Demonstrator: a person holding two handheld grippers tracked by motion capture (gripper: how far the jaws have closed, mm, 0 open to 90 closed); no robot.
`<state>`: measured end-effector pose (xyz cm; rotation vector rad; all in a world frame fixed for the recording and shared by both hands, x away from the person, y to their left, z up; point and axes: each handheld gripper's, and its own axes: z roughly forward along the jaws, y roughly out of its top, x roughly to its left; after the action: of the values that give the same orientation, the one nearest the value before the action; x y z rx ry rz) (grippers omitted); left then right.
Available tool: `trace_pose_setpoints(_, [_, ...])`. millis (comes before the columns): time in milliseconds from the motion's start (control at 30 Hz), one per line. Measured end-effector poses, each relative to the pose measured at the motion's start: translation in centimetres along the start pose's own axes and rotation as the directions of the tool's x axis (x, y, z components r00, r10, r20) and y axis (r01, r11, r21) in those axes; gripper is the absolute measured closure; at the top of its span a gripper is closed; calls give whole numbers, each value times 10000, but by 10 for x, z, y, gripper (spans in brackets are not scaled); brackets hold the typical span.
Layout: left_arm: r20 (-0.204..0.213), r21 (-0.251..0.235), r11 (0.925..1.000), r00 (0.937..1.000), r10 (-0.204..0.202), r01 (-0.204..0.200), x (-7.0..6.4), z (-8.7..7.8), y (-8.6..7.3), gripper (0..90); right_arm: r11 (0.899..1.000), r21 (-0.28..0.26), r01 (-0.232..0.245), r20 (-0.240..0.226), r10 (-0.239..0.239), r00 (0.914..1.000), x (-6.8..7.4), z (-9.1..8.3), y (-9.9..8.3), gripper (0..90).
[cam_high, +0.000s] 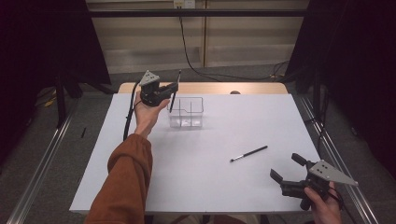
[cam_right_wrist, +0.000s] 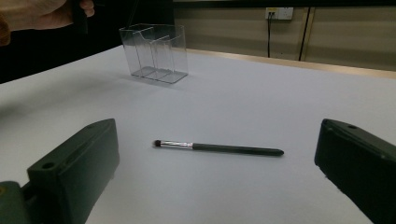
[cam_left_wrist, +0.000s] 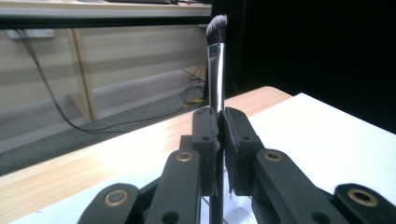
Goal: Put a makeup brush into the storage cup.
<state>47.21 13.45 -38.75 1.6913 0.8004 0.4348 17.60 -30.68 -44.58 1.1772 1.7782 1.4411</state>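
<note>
Clamping upright brush above clear organizer, left tongs; right tongs wide apart, empty.

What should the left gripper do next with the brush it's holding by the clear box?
Probably lower it: the left gripper, jaws shut on the upright black-handled makeup brush, holds it bristles-up just above the left end of the clear plastic compartment organiser, so easing the handle straight down into a slot looks next.

Dim, soft light; murky edges.
</note>
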Motion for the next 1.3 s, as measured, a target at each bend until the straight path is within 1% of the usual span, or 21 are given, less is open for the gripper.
trace_pose_setpoints(33, [-12,40,10000,10000,80,-80,0,0,-1,839,10000,3,17,-7,-17,10000,0,0,0,0])
trace_pose_setpoints(67, [-37,75,9999,10000,74,-73,-1,1,-2,839,10000,3,17,-7,-17,10000,0,0,0,0])
trace_pose_setpoints(133, [-61,207,9994,9996,292,-291,-2,1,-5,839,9999,65,96,-66,-96,9999,0,1,0,0])
trace_pose_setpoints(233, [-24,197,9993,9995,311,-311,-2,1,-7,839,9999,64,95,-66,-94,9999,0,1,0,0])
trace_pose_setpoints(267, [-66,273,9991,9995,318,-316,-2,1,-8,839,9999,65,79,-63,-78,9999,0,1,0,0])
trace_pose_setpoints(300, [-71,325,9989,9994,347,-344,-2,1,-9,839,10000,53,28,-50,-28,10000,0,1,0,0])
trace_pose_setpoints(333, [-83,390,9982,9989,459,-455,-3,1,-10,838,10000,46,79,-35,-79,10000,0,1,0,0])
trace_pose_setpoints(367, [-76,387,9982,9989,462,-458,-3,2,-11,839,10000,28,84,-28,-83,10000,0,1,0,0])
trace_pose_setpoints(400, [-32,361,9987,9994,356,-355,-2,2,-12,839,10000,20,82,-33,-82,10000,0,1,0,0])
trace_pose_setpoints(533, [-54,479,9980,9991,421,-418,-3,3,-15,839,10000,7,53,-37,-53,10000,0,1,0,0])
trace_pose_setpoints(600, [-41,436,9984,9993,368,-366,-2,4,-17,839,10000,10,50,-31,-50,10000,0,1,0,0])
trace_pose_setpoints(700, [-40,525,9981,9994,334,-331,-1,3,-20,838,10000,7,72,-36,-72,10000,0,1,0,0])
trace_pose_setpoints(800, [-32,555,9979,9994,349,-346,-1,2,-20,837,10000,9,58,-42,-58,10000,1,1,0,0])
trace_pose_setpoints(867, [-47,506,9986,9998,173,-171,0,1,-19,833,9999,21,115,-38,-115,9999,0,1,0,0])
trace_pose_setpoints(967, [-87,448,9987,9997,234,-230,1,-1,-18,832,10000,13,69,-48,-69,10000,1,1,0,0])
trace_pose_setpoints(1033, [-147,378,9991,9997,207,-202,1,-4,-17,808,10000,22,76,-57,-76,10000,1,1,0,0])
trace_pose_setpoints(1067, [-119,394,9989,9996,257,-252,2,-5,-17,799,10000,17,71,-52,-71,10000,1,1,0,0])
trace_pose_setpoints(1100, [-73,399,9990,9998,205,-202,2,-5,-17,790,10000,12,76,-46,-76,10000,1,1,0,0])
trace_pose_setpoints(1200, [-139,456,9988,9998,161,-154,2,-5,-17,716,9999,20,100,-64,-100,9999,1,1,0,0])
trace_pose_setpoints(1233, [-78,446,9990,9999,86,-82,1,-6,-17,716,9999,20,100,-64,-100,9999,1,1,0,0])
trace_pose_setpoints(1300, [-37,478,9988,9999,141,-139,-1,-6,-17,659,9999,27,149,-72,-149,9999,1,1,0,0])
